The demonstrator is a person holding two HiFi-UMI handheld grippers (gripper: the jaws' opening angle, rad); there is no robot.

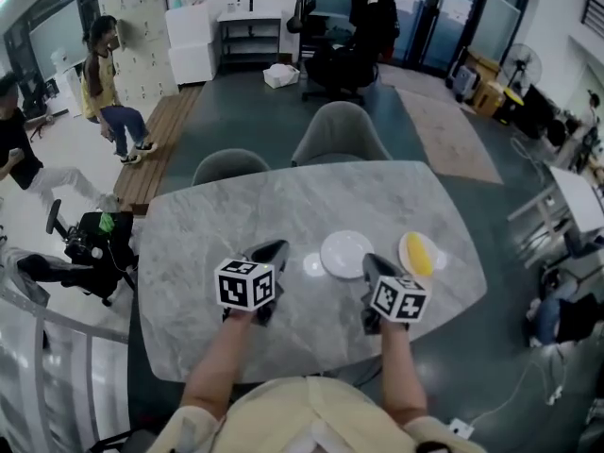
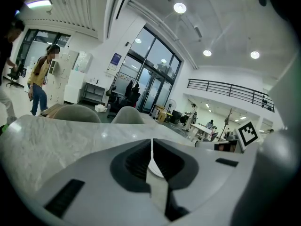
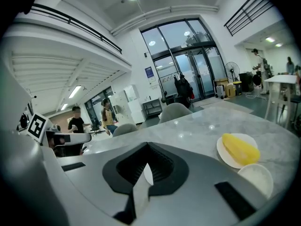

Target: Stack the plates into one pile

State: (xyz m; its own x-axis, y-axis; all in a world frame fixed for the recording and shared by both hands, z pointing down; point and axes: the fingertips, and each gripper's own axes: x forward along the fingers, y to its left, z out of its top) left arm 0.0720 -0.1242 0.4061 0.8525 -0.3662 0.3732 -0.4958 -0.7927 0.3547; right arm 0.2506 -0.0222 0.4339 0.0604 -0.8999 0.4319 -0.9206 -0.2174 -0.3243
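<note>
**Claws.** Left claw [image 1: 272,250] and right claw [image 1: 376,265] at lower centre of the head view, over a marble desk [image 1: 208,253]. Both shut, pads together along a thin seam in each gripper view, nothing gripped. A white sliver beyond each seam, probably the empty plate.

**Plates.**
- Empty plate [image 1: 345,253]: white, round, flat on the desk at frame centre, between the two claw tips and just beyond them. No contact with either claw, as far as can be told.
- Loaded plate [image 1: 404,250]: right of centre, beside the empty plate but apart from it, carrying a yellow item [image 3: 241,149].
- Small dish [image 3: 256,179]: lower right of the right gripper view, just beside the loaded plate.

**Handling, judged from looks.**
- Stiff, glazed and smooth, so probably slippery under the pads.
- Fairly light, but liable to chip or break if dropped or set down hard.
- Best hold at the rim nearest the claw, one pad above and one below. Rim low against the desk, so little room for the lower pad.
- Loaded plate to be kept level, else the yellow item likely to roll off. Probably best placed on top of the pile.

**Orientation.** All three face up and level. Round, hence no long axis and no pointing direction. Yellow item elongated, long axis running upper left to lower right in the right gripper view.
</note>
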